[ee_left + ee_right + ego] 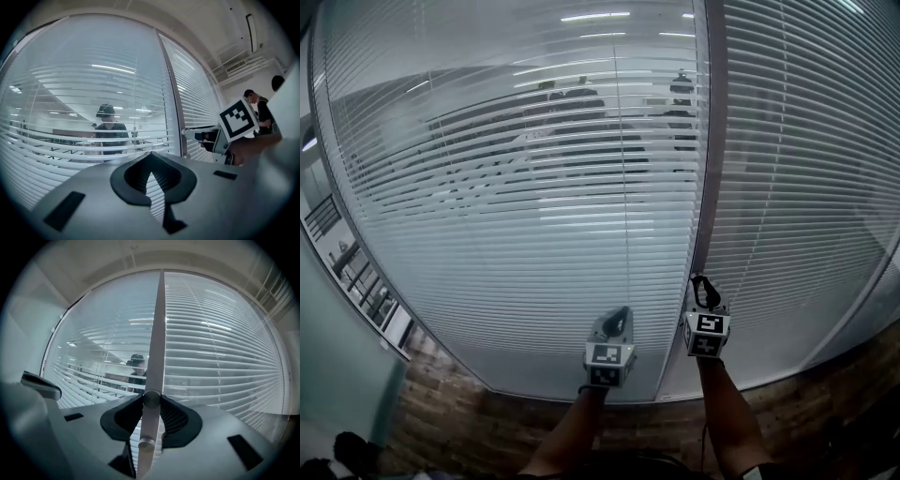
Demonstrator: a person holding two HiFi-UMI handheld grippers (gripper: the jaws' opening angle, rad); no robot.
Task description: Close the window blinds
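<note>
Two panels of white slatted blinds fill the window. The left panel has its slats tilted apart, and the room behind shows through them. The right panel looks more closed. A pale tilt wand hangs in front of the post between the panels. My right gripper points level at the post, and its black pads press on the wand's lower end from both sides. My left gripper is just left of it, facing the left panel with its tips together and nothing held.
A grey post divides the two panels. A brick-patterned ledge runs below the window. A person's figure shows through the slats. Another person stands far right in the left gripper view.
</note>
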